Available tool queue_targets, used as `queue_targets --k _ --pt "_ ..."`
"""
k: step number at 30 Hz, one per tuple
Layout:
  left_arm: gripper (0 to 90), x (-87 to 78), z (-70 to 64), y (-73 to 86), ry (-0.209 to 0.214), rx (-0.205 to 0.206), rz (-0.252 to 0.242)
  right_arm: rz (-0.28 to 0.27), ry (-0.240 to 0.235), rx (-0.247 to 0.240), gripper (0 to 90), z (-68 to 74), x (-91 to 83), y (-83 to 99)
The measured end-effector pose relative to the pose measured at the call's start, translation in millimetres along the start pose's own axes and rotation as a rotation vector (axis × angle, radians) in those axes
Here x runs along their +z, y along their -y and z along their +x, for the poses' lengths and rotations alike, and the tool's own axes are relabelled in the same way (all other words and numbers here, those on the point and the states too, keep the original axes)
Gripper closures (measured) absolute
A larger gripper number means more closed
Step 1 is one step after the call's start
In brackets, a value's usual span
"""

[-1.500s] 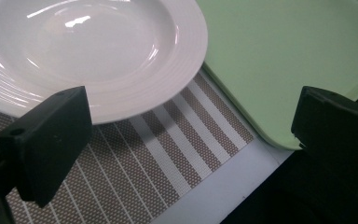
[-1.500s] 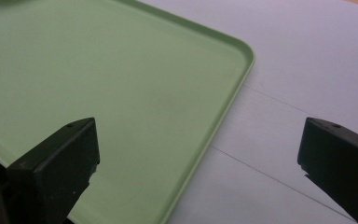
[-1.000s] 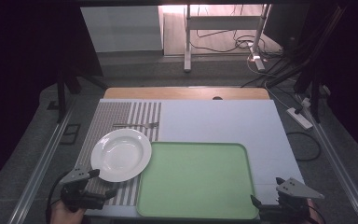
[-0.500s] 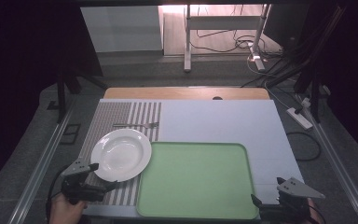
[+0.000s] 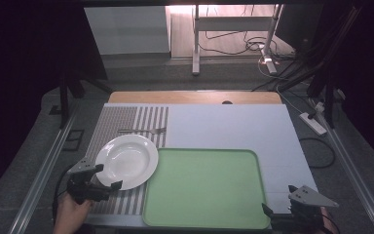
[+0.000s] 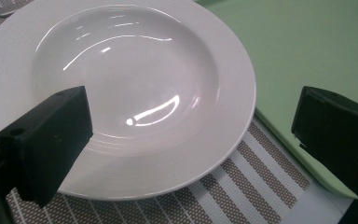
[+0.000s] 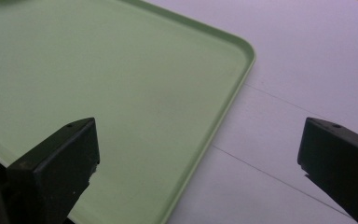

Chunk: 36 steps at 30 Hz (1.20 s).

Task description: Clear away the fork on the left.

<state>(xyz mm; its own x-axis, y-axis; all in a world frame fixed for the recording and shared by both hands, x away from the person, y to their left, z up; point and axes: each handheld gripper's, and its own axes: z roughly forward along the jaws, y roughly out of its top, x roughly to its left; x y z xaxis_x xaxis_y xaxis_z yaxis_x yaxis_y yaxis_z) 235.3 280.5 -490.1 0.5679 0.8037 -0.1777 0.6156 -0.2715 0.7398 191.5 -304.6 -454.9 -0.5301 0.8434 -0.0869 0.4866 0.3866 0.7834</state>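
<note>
Left claw fwd, now prob. straddling plate near rim.

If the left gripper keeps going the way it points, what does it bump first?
Most likely the white plate: the left gripper has its jaws open, pointing at the plate's near rim on the striped mat. How high it sits is unclear, so it might slide over the rim.

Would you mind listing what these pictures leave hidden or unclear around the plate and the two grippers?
- Utensil beyond the white plate, high view: too small to tell fork from spoon.
- Plate's near rim, left gripper view: covered by the left gripper's black jaw.
- Right gripper, high view: cut off by the bottom edge.
- Green tray, right gripper view: its near corner is hidden behind a jaw.
</note>
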Motion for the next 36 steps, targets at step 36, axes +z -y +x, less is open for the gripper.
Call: queue_targets --k 36 --pt "0.0 55.5 47.9 -58.3 -0.010 -0.023 0.006 0.017 -0.024 0.003 0.0 -1.4 1.8 -0.3"
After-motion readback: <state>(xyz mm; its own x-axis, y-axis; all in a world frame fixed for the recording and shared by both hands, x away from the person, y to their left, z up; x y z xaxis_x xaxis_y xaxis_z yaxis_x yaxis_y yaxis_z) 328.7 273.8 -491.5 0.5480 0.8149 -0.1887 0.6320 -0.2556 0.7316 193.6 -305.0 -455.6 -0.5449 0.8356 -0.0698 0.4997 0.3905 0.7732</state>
